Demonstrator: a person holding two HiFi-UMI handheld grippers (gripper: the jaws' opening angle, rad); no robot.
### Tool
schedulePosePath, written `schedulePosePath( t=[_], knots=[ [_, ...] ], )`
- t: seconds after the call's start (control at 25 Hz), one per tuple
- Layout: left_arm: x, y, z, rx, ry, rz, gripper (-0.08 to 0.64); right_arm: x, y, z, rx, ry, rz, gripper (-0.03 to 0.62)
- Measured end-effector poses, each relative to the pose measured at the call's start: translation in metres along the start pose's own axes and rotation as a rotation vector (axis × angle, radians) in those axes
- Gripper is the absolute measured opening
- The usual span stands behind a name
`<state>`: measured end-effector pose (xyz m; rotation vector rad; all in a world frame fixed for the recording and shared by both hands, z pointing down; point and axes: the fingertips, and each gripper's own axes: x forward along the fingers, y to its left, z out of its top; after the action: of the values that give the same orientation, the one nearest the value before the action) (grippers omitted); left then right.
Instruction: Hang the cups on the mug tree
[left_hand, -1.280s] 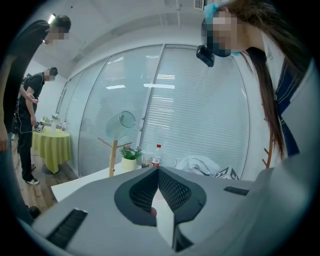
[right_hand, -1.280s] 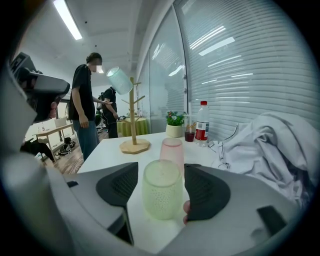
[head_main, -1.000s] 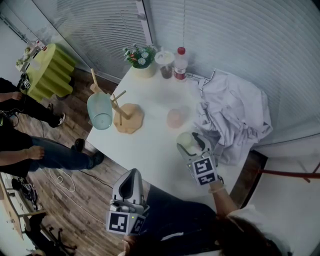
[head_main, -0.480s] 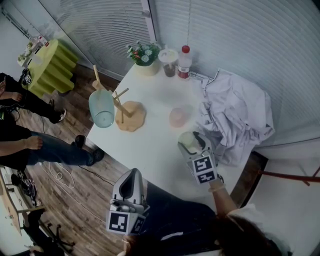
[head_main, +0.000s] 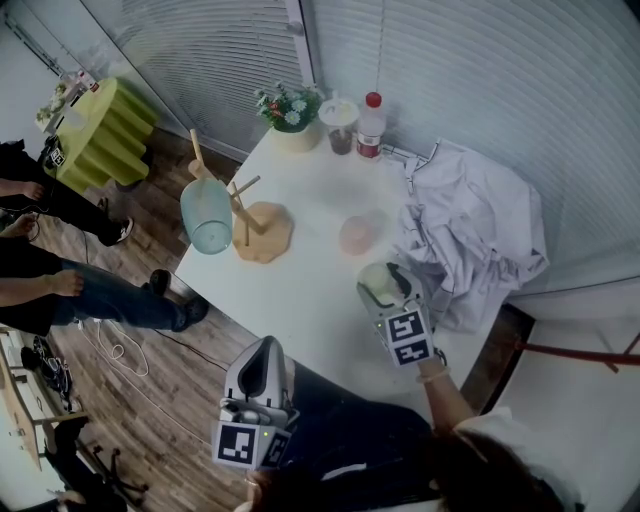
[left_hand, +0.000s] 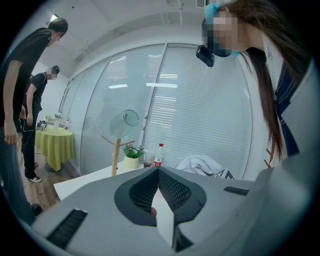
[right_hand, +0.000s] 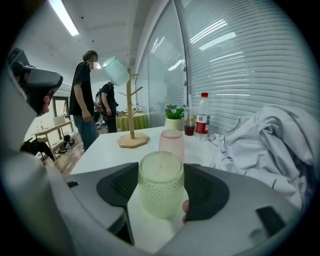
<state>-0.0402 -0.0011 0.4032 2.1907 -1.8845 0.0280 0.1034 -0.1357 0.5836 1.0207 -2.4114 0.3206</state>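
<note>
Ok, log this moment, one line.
right gripper: shut on green cup | left gripper: shut | blue cup: on mug tree | pink cup: on table

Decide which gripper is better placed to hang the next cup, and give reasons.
Right gripper: its jaws clasp the pale green dotted cup on the table. The left gripper is shut, empty, off the table's edge.

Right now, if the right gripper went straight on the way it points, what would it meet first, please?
Probably the pink cup, standing just beyond the green cup in the right gripper; exact depth is unclear.
</note>
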Motion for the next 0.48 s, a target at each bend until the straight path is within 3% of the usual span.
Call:
schedulePosePath(
  t=[0.48],
  knots=[
    [-0.0023,0.008,0.0018,0.0,-0.001,0.006,-0.003,-0.0048,-0.0033,0.0047,0.027,-0.02,-0.026,0.287]
  ],
)
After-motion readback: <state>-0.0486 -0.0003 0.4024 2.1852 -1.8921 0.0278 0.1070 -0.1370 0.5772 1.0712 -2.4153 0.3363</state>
